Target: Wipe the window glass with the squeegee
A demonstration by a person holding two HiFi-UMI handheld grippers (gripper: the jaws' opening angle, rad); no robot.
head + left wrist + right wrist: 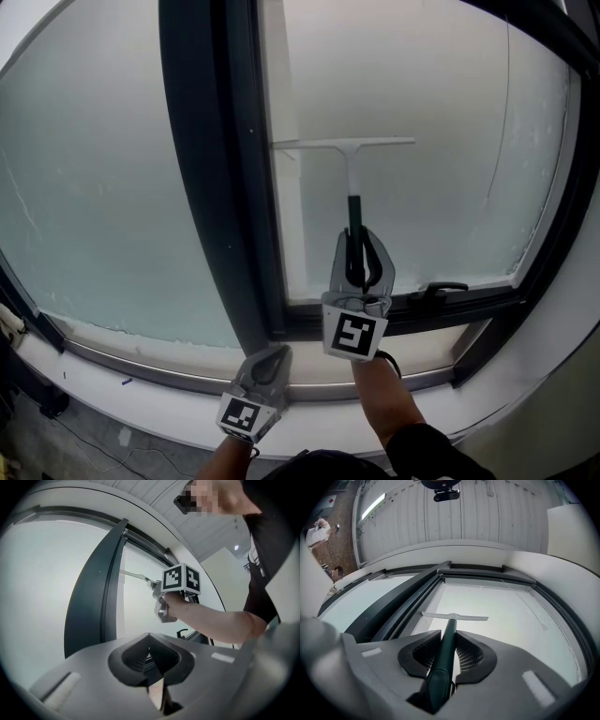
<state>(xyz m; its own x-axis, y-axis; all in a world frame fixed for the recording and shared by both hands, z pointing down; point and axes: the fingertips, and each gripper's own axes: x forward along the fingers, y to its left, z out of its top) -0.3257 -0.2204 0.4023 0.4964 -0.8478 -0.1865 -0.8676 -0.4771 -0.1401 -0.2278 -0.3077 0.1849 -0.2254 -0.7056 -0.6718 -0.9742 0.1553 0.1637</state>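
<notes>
The squeegee has a white blade [342, 143] lying flat against the right pane of frosted window glass [441, 187], with a dark green handle [353, 220] running down from it. My right gripper [360, 246] is shut on that handle. In the right gripper view the handle [444, 656] passes between the pads up to the blade [454, 616]. My left gripper [277, 354] hangs low by the sill, shut and holding nothing. The left gripper view shows its jaws [151, 641] together, with the right gripper [165, 606] and blade [133, 575] beyond.
A wide dark mullion [211, 187] separates the right pane from the left pane [94, 197]. A dark window handle [441, 289] sits on the bottom frame right of my right gripper. The white sill [141, 380] runs below, and a dark frame [572, 187] bounds the right side.
</notes>
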